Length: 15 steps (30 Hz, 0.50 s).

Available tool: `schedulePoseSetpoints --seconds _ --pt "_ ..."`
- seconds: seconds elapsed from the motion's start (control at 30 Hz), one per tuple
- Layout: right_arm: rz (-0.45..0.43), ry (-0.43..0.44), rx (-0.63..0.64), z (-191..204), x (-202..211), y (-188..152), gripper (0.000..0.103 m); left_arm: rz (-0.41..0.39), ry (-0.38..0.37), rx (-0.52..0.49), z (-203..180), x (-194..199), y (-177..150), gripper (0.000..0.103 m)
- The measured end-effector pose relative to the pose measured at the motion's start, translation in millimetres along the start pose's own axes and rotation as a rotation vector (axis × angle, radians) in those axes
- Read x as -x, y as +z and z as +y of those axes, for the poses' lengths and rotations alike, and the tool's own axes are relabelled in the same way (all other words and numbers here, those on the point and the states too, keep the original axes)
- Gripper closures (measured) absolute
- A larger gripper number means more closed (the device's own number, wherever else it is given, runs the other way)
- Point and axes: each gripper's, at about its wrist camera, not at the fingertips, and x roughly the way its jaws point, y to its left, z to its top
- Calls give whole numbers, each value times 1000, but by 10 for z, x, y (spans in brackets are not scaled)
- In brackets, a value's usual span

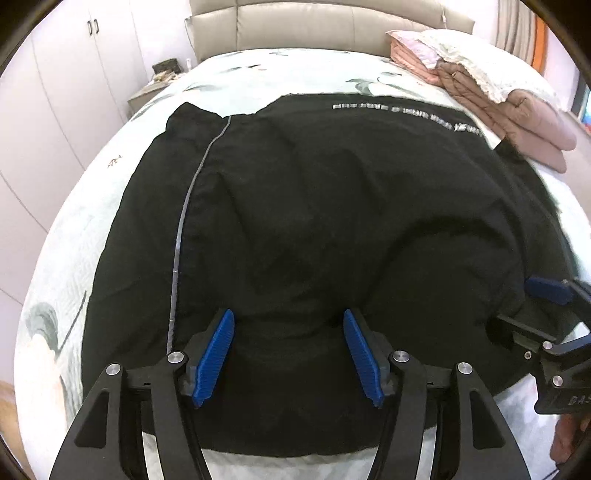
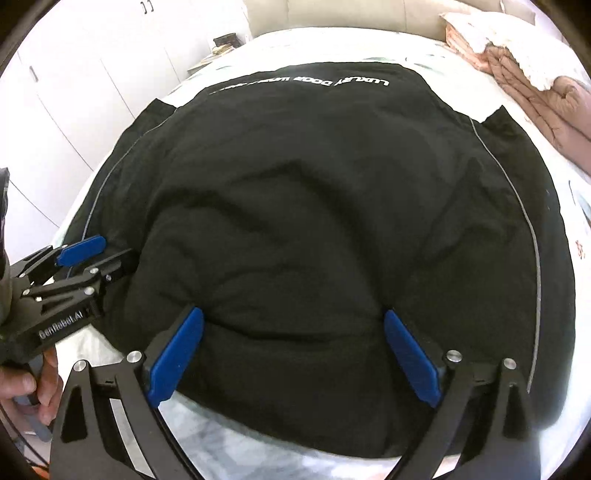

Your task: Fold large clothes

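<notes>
A home bedroom: padded headboard point(image 1: 295, 26), made bed point(image 1: 258, 77), white wardrobes point(image 1: 74, 74), folded quilts point(image 1: 517, 110).

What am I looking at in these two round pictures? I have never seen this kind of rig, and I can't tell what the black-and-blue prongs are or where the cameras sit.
There is no robot here. A person holds one hand-held two-finger gripper in each hand, and each carries a fisheye camera looking forward along its fingers, hence the round, bent pictures.

One picture is from the left gripper; its blue-padded fingers stand apart at the bottom. The other is from the right gripper, likewise open. Each camera also catches the other gripper at the picture's edge, and the person's hand shows on the left one's handle.

On the bed a large black garment lies spread out, with white lettering near its far edge and thin grey piping. Folded quilts sit at the far right corner. Neither gripper holds anything; both hover over the garment's near edge.
</notes>
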Motion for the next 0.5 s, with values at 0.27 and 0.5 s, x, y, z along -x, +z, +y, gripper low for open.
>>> schedulePoseSetpoints --seconds 0.27,0.5 --pt "-72 -170 -74 -672 656 127 14 -96 106 45 607 295 379 40" --pt "-80 -208 -268 -1688 777 199 14 84 -133 195 1488 -123 665 39"
